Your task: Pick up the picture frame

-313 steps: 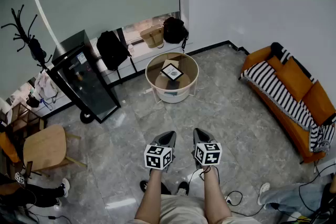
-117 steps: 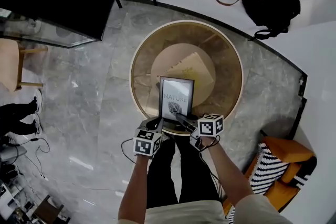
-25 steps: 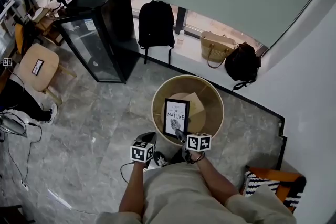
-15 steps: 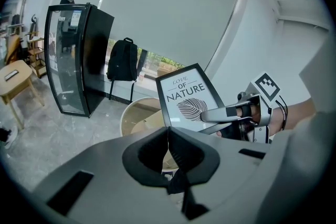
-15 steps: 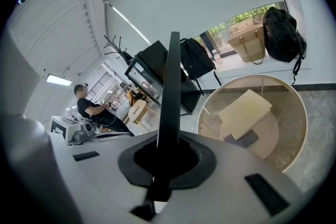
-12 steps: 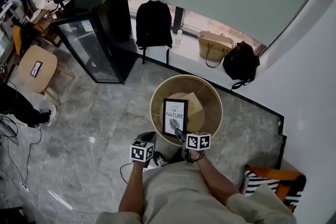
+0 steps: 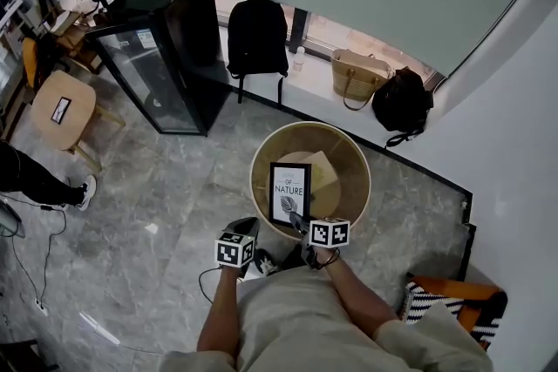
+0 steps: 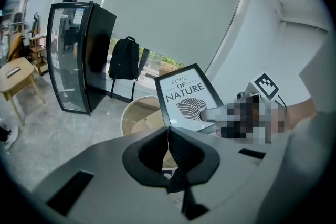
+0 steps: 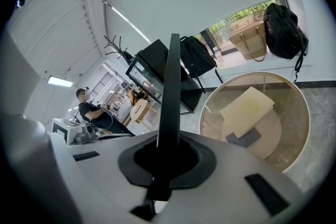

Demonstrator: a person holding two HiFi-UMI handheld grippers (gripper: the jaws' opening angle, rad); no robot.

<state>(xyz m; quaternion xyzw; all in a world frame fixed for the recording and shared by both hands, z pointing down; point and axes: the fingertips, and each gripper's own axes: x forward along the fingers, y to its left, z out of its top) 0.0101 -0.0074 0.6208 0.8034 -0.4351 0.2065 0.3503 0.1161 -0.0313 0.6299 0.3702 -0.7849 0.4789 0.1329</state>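
2 grippers show here, but only 1 is doing any work. The right gripper [image 7: 298,221] has its jaws pinched on the picture frame [image 7: 290,190]. Its own view shows the frame edge-on, a thin dark strip rising straight up out of the slot between the jaws. The left gripper [image 7: 247,227] carries nothing: its jaws are pressed together with no gap and nothing between them, and it hangs just beside the right one, apart from the frame.

The frame stands upright in the air, gripped low near its bottom edge, with its printed leaf and lettering facing the person. From the head view it sits over the near side of the round table [image 7: 347,187], and the left gripper view shows it raised above the glass top, not resting on it. A cream booklet [image 7: 321,172] lies on the shelf under the glass, well apart from the frame.

As I judge it, the pick-up itself is done and this is the holding step at the end of the lift. The next move calls for a steady wrist and constant pressure. A narrow pinch at 1 low point on a tall flat frame leaves it free to swing or slip sideways. The idle left gripper could open and take the opposite edge if more support is wanted.
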